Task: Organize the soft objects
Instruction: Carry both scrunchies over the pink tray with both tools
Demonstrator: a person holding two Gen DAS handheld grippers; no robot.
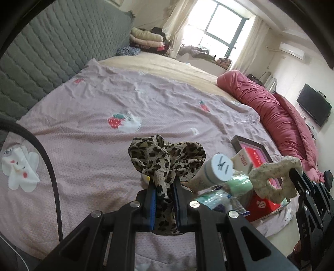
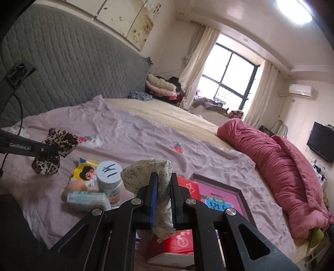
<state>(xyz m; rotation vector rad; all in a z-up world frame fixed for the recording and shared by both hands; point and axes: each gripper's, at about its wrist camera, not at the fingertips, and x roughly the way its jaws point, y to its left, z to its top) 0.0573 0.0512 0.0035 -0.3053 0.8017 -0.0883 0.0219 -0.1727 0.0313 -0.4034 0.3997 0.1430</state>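
So we've got both soft bits off the bed [image 1: 87, 146] now: left gripper [image 1: 163, 200] jaws clamped on the leopard scrunchie [image 1: 167, 158], right gripper [image 2: 163, 200] jaws clamped on the floral scrunchie [image 2: 146, 173], both held up near the white-capped bottle [image 2: 109, 179]. Neither's been put anywhere yet, so we'd say we're about halfway.

bed [image 2: 158, 116] fills room, pink sheet [image 1: 87, 129] over beige cover. grey quilted headboard [image 2: 68, 68] at 10 o'clock. window [image 2: 231, 77] at 1 o'clock, dark frame, bright daylight, cream curtains [image 2: 200, 62] both sides. folded clothes pile [image 2: 160, 85] at 12 o'clock by headboard end. rolled red duvet [image 2: 277, 164] at 3 o'clock. tv [image 2: 321, 141] on wall far right, air conditioner [image 2: 300, 90] above. ceiling lamp [image 2: 296, 10] lit.
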